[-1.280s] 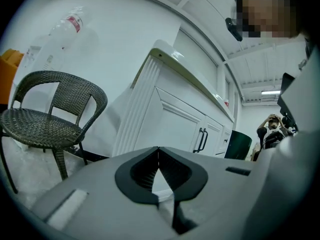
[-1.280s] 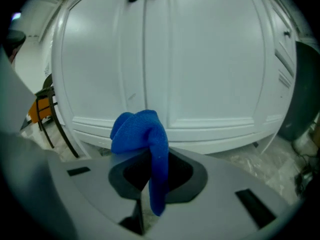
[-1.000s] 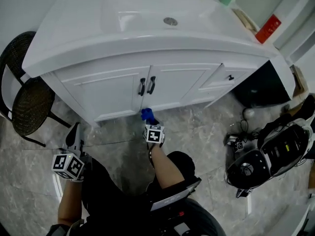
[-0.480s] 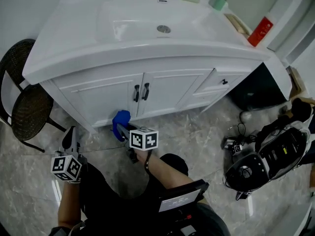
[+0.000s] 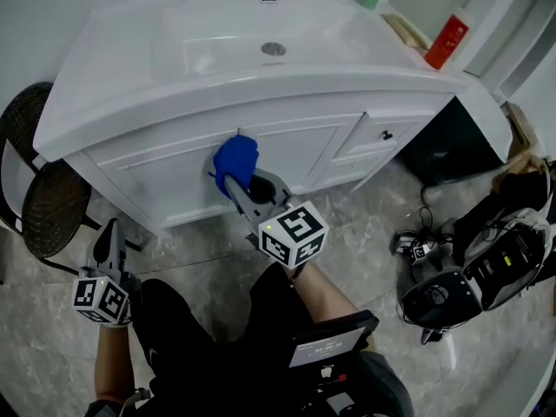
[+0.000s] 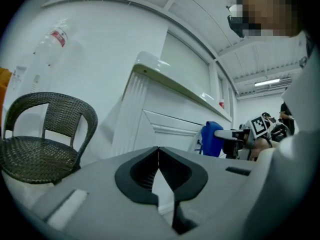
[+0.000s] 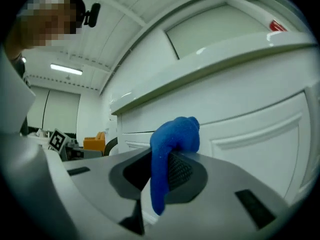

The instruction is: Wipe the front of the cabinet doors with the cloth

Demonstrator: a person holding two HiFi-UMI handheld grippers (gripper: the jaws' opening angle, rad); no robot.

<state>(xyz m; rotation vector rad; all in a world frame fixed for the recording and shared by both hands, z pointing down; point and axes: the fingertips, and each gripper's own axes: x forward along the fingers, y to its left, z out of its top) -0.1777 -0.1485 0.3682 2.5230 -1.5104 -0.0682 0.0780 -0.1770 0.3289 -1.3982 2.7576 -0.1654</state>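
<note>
Chair [image 5: 52, 202] beside cabinet [image 5: 174, 170] left; appliance [image 5: 447, 294] right; floor [image 5: 365, 233] between open.

Right claw [image 7: 163, 165] clamped on blue cloth [image 7: 174, 135]; cloth bunched over tips, close to white cabinet door [image 7: 252, 134].

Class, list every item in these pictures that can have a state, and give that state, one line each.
right gripper: shut on the cloth
left gripper: shut, nothing between its jaws
cloth: bunched, held up at the door fronts
cabinet doors: closed
drawer: closed
chair: seat unoccupied
</note>
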